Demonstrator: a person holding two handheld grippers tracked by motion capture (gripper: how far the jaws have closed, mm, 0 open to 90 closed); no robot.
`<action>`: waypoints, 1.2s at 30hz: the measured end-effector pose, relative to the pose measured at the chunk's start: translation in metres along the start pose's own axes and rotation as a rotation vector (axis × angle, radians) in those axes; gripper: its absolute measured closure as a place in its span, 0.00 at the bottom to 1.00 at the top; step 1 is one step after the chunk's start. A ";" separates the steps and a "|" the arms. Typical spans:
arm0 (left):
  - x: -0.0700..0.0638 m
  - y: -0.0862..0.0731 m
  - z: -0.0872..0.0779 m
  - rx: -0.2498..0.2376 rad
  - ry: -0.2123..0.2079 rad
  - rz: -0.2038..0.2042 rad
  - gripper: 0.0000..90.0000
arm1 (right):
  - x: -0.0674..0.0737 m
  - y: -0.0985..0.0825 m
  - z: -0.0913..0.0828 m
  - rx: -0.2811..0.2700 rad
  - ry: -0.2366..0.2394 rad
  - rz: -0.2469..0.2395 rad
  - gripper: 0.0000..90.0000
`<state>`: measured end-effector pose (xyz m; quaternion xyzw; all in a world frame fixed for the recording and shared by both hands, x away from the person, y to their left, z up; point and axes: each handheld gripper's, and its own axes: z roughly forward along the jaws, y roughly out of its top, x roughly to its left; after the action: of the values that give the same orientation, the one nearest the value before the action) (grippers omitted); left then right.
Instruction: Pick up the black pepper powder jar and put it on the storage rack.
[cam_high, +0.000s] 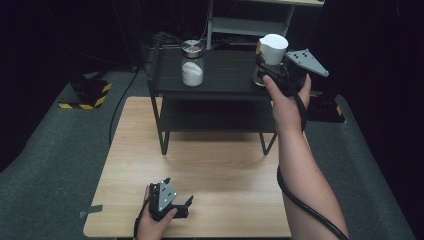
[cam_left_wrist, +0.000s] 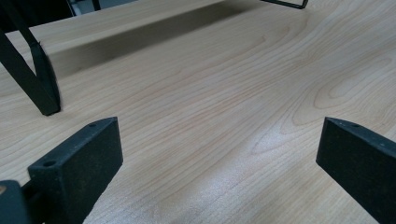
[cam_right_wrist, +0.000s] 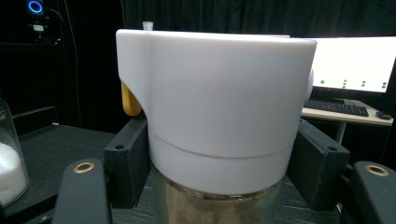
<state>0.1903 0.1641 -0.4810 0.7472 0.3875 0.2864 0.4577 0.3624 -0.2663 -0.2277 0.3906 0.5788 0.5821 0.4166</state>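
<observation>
Sitting on the top of a small black shelf (cam_high: 225, 75) at the far end of the wooden table (cam_high: 220, 165) are two jars. The one that matters is the jar (cam_high: 271, 55) on the right: a clear glass body with something brownish inside, topped by a fat white lid (cam_right_wrist: 215, 107) that's wider than the glass and has a yellow tab (cam_right_wrist: 130, 100) sticking out at one side. The lid has a faint seam running round its lower part, and that's about it. No label, brand or writing that I can read anywhere on it. The right gripper (cam_high: 280, 75) is up at the shelf's right end, and in the right gripper view its two black jaws sit pressed against either side of the lid's lower band, so it's clamped on the jar, which stands upright between them. The other jar (cam_high: 192, 64) is over to the left on the same shelf, well apart, with a silver lid and white powder filling the lower half. Its edge peeks in at the left of the right gripper view too. The left gripper (cam_high: 172, 202) is down near the table's front edge in the person's hand, jaws spread wide with just bare wood between them, and a shelf leg (cam_left_wrist: 32, 74) stands off to the side.
</observation>
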 end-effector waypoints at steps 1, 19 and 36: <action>0.000 0.000 0.000 0.000 0.001 0.001 0.01 | 0.000 -0.001 0.001 -0.004 0.000 0.004 0.34; -0.001 0.000 0.000 -0.002 0.001 0.004 0.01 | 0.001 -0.007 0.005 -0.020 -0.001 -0.012 0.34; -0.001 -0.001 -0.001 -0.004 0.002 0.008 0.01 | 0.004 -0.009 0.002 -0.017 -0.007 -0.020 0.05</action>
<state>0.1890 0.1636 -0.4815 0.7477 0.3843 0.2899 0.4575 0.3634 -0.2617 -0.2369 0.3831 0.5763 0.5814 0.4279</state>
